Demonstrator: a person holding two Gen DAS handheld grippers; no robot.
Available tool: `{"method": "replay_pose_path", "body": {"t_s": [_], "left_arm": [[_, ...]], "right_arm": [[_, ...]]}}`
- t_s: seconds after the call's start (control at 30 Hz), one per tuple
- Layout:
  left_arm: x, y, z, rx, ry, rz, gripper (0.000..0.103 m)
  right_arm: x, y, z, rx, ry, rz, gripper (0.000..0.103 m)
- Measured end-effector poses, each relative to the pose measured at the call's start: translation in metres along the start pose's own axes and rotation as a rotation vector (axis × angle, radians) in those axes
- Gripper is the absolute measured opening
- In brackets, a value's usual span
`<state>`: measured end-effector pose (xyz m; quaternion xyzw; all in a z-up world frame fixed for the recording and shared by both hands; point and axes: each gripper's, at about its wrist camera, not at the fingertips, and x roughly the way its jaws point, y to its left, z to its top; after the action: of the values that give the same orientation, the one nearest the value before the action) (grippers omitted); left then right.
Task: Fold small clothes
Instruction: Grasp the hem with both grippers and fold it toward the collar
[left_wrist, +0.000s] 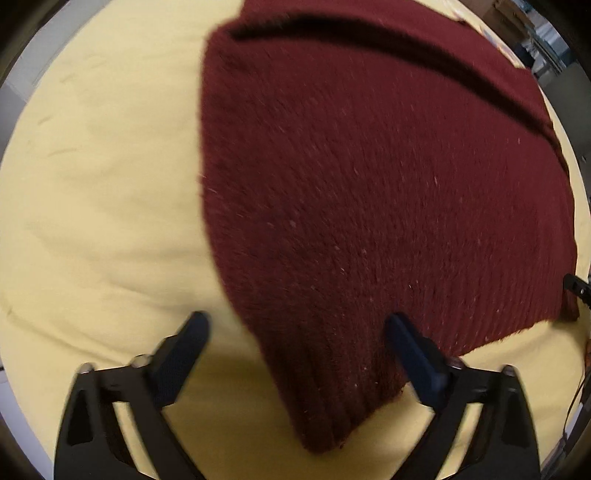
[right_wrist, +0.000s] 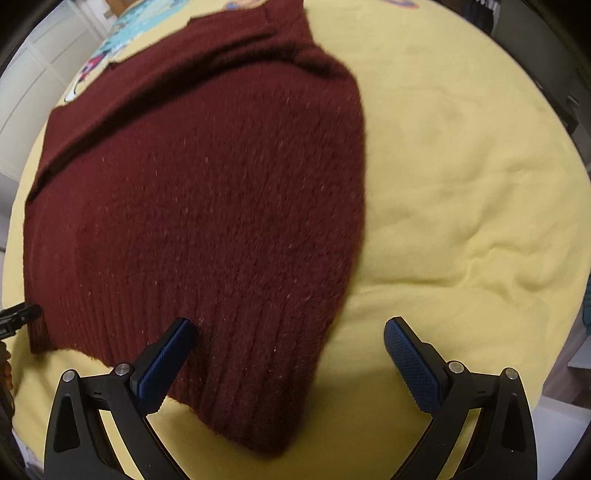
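A dark red knitted sweater (left_wrist: 369, 184) lies flat on a yellow sheet (left_wrist: 110, 184), with a folded band of it across the far end. My left gripper (left_wrist: 299, 328) stands open over the sweater's near left ribbed hem corner. One fingertip (left_wrist: 199, 325) is over bare sheet and the other is over the knit. In the right wrist view the same sweater (right_wrist: 203, 203) fills the left half. My right gripper (right_wrist: 290, 336) is open astride the near right hem corner, with its pads clear of the fabric.
The yellow sheet (right_wrist: 461, 184) is wrinkled to the right of the sweater. A colourful print (right_wrist: 110, 40) shows at the far end, with white cabinet doors (right_wrist: 44, 66) beyond. A black part of the other gripper pokes in at the hem's edge (left_wrist: 576, 286) (right_wrist: 18, 314).
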<state>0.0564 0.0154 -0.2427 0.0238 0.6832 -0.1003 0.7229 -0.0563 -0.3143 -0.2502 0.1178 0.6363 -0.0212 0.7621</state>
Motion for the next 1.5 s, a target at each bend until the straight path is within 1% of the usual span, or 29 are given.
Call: {"method": "replay_pose_path", "body": {"t_s": [0.03, 0.07, 0.1, 0.13, 0.17, 0.2, 0.23, 0.27, 0.3, 0.4, 0.43, 0.57, 0.67, 0.8, 0.9, 1.03, 1.07, 1.13, 1.23, 1.3, 1.4, 1.5], "left_arm": [[0.001, -0.002, 0.001, 0.006, 0.006, -0.008, 0.073], [0.002, -0.003, 0.001, 0.014, 0.009, -0.014, 0.066], [0.001, -0.005, 0.002, 0.026, 0.01, -0.02, 0.056], [0.0, -0.007, 0.003, 0.035, 0.013, -0.033, 0.051], [-0.001, -0.008, 0.003, 0.038, 0.018, -0.048, 0.04], [-0.001, -0.008, 0.004, 0.038, 0.027, -0.072, 0.025], [-0.002, -0.008, 0.005, 0.035, 0.033, -0.097, 0.017], [-0.003, -0.008, 0.006, 0.03, 0.039, -0.113, 0.01], [-0.005, -0.007, 0.008, 0.028, 0.043, -0.131, 0.01], [-0.018, -0.009, 0.013, 0.057, 0.03, -0.143, 0.009], [-0.023, -0.01, 0.016, 0.063, 0.021, -0.154, 0.009], [-0.054, -0.011, 0.035, 0.071, -0.041, -0.213, 0.009], [-0.079, -0.008, 0.055, 0.054, -0.103, -0.255, 0.009], [-0.112, 0.001, 0.093, 0.044, -0.212, -0.259, 0.009], [-0.135, 0.011, 0.112, 0.034, -0.289, -0.259, 0.009], [-0.153, 0.024, 0.133, 0.007, -0.375, -0.248, 0.009], [-0.151, 0.018, 0.152, -0.01, -0.388, -0.247, 0.009], [-0.151, 0.025, 0.172, -0.036, -0.412, -0.242, 0.009], [-0.138, 0.022, 0.199, -0.058, -0.413, -0.223, 0.009], [-0.125, 0.016, 0.214, -0.051, -0.404, -0.187, 0.009], [-0.11, 0.02, 0.227, -0.032, -0.379, -0.118, 0.009], [-0.084, 0.019, 0.238, -0.031, -0.355, -0.079, 0.009]], "right_arm": [[0.001, 0.001, 0.0, 0.001, 0.011, 0.002, 0.1], [0.002, 0.002, 0.0, 0.002, 0.018, 0.006, 0.095], [0.003, 0.003, -0.001, 0.005, 0.029, 0.016, 0.08], [0.004, 0.003, -0.001, 0.01, 0.04, 0.031, 0.061], [0.006, 0.002, -0.001, 0.024, 0.059, 0.072, 0.053], [0.008, 0.004, -0.002, 0.033, 0.071, 0.096, 0.04], [0.008, 0.005, -0.002, 0.035, 0.079, 0.12, 0.028], [0.007, 0.006, -0.001, 0.032, 0.08, 0.141, 0.022], [0.005, 0.007, 0.0, 0.028, 0.081, 0.159, 0.015], [-0.009, 0.014, 0.004, -0.018, 0.045, 0.142, 0.013], [-0.016, 0.015, 0.008, -0.022, 0.027, 0.15, 0.013], [-0.046, 0.018, 0.024, -0.042, -0.044, 0.171, 0.013], [-0.07, 0.022, 0.041, -0.053, -0.126, 0.166, 0.013], [-0.095, 0.023, 0.072, -0.036, -0.227, 0.173, 0.012], [-0.11, 0.022, 0.101, -0.039, -0.296, 0.164, 0.012], [-0.124, 0.032, 0.141, -0.035, -0.383, 0.15, 0.012], [-0.125, 0.034, 0.15, -0.031, -0.398, 0.15, 0.012], [-0.124, 0.044, 0.175, -0.026, -0.423, 0.143, 0.012], [-0.12, 0.051, 0.212, -0.028, -0.42, 0.138, 0.012], [-0.109, 0.056, 0.234, -0.04, -0.4, 0.108, 0.012], [-0.09, 0.057, 0.257, -0.041, -0.355, 0.088, 0.012], [-0.061, 0.059, 0.274, -0.039, -0.296, 0.051, 0.012]]}}
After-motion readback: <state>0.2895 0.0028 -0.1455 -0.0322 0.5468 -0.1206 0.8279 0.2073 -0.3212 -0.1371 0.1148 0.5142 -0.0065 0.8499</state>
